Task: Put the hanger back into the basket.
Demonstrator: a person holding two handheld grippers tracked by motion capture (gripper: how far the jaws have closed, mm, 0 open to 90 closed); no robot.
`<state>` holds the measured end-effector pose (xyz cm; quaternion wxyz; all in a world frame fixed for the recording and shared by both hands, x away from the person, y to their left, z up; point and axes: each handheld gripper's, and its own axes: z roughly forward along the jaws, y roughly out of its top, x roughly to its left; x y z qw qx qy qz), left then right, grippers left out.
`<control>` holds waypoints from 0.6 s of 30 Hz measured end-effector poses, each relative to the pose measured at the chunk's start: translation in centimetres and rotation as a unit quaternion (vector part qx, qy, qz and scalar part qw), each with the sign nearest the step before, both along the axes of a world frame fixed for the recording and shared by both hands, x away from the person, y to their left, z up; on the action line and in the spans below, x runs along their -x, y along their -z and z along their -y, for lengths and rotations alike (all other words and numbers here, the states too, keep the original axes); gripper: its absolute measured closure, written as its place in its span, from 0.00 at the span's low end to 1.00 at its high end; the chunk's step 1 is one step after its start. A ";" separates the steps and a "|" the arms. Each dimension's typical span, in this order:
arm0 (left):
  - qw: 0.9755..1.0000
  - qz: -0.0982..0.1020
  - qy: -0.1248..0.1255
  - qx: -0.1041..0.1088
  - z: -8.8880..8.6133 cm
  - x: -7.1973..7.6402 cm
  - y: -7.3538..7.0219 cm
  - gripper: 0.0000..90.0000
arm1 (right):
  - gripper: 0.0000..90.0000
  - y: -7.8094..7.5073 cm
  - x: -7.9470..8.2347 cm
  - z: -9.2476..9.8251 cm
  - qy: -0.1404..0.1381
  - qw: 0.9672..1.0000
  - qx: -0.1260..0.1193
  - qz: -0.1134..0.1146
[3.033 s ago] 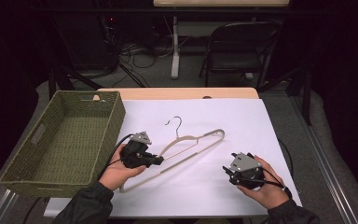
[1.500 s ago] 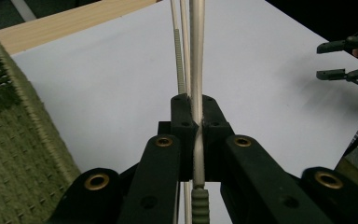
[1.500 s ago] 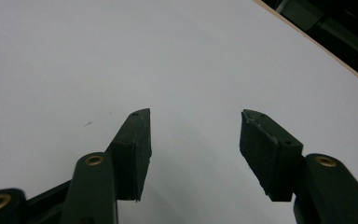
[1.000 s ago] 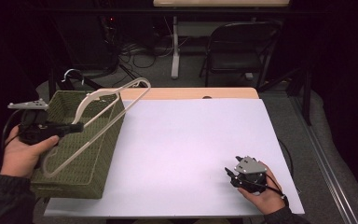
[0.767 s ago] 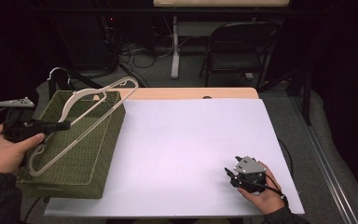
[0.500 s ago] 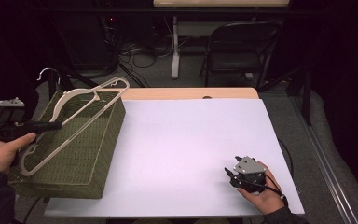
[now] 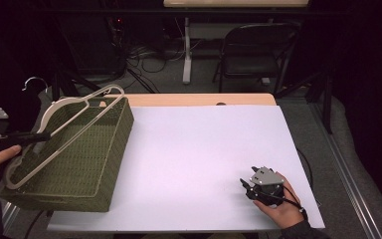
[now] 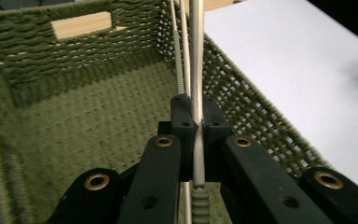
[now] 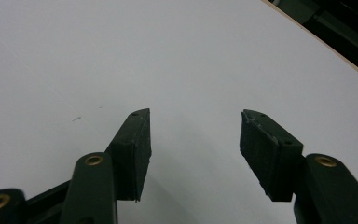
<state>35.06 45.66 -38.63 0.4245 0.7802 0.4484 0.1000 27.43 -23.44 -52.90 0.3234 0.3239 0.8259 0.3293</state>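
A cream hanger (image 7: 79, 117) with a metal hook (image 7: 34, 81) lies slanted over the green woven basket (image 7: 110, 149) at the table's left end. My left gripper (image 7: 44, 135) is shut on one of the hanger's thin bars, held by a hand at the far left. In the left gripper view the pads (image 8: 182, 123) pinch the hanger bar (image 8: 196, 65) above the basket floor (image 8: 88, 121), close to its right wall. My right gripper (image 7: 245, 187) rests low over the white table sheet (image 7: 204, 144) at the front right. It stands open (image 9: 195, 128) with nothing between its fingers.
The basket's outer right wall faces the camera, and the basket reaches the table's left and front edges. A folding chair (image 7: 256, 55) and floor cables (image 7: 149, 55) lie beyond the far edge. The wooden table edge (image 7: 199, 99) shows behind the sheet.
The left hand has carried the hanger leftward and slightly down over the basket; three seconds ago it lay on the sheet. The right gripper has stayed put.
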 end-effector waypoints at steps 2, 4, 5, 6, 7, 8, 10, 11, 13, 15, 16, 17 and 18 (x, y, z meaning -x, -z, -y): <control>1.000 0.001 -0.001 -0.002 -0.3 0.0 0.2 0.97 | 0.48 0.0 0.0 0.0 0.001 1.000 0.000 0.000; 1.000 0.001 -0.001 0.003 -0.6 0.0 0.5 0.97 | 0.48 0.0 -0.1 0.0 0.002 1.000 0.001 0.000; 1.000 0.004 0.001 -0.001 -0.7 0.1 0.6 0.97 | 0.48 0.0 -0.1 0.0 0.002 1.000 0.001 0.000; 1.000 0.005 0.005 -0.002 -0.8 0.1 0.8 0.97 | 0.48 0.0 -0.1 0.0 0.002 1.000 0.001 -0.001; 1.000 0.005 0.004 -0.002 -0.9 0.1 1.0 0.97 | 0.48 0.1 -0.1 0.0 0.002 1.000 0.001 0.000; 1.000 0.004 0.004 -0.002 -0.9 0.1 1.2 0.97 | 0.48 0.1 -0.1 0.0 0.002 1.000 0.004 -0.003; 1.000 0.006 0.001 -0.010 -1.0 0.0 1.5 0.97 | 0.48 0.1 -0.1 0.0 0.003 1.000 0.002 -0.001; 1.000 0.003 0.002 -0.010 -1.1 0.0 1.7 0.97 | 0.48 0.1 -0.1 0.0 0.003 1.000 0.001 -0.003; 1.000 0.001 -0.002 -0.012 -1.1 -0.1 2.1 0.97 | 0.48 0.1 -0.1 0.0 0.003 1.000 0.002 -0.002; 1.000 -0.001 0.003 -0.015 -1.1 -0.2 2.5 0.97 | 0.48 0.1 -0.1 -0.1 0.002 1.000 0.003 -0.001; 1.000 -0.003 0.002 -0.015 -1.1 -0.3 2.9 0.97 | 0.48 0.1 -0.1 -0.1 0.002 1.000 0.003 -0.001; 1.000 -0.001 0.004 -0.020 -1.1 -0.3 3.2 0.97 | 0.48 0.1 -0.1 0.0 0.002 1.000 0.004 -0.001; 1.000 -0.003 0.007 -0.020 -1.0 -0.3 3.4 0.97 | 0.48 0.1 -0.1 0.0 0.002 1.000 0.004 -0.001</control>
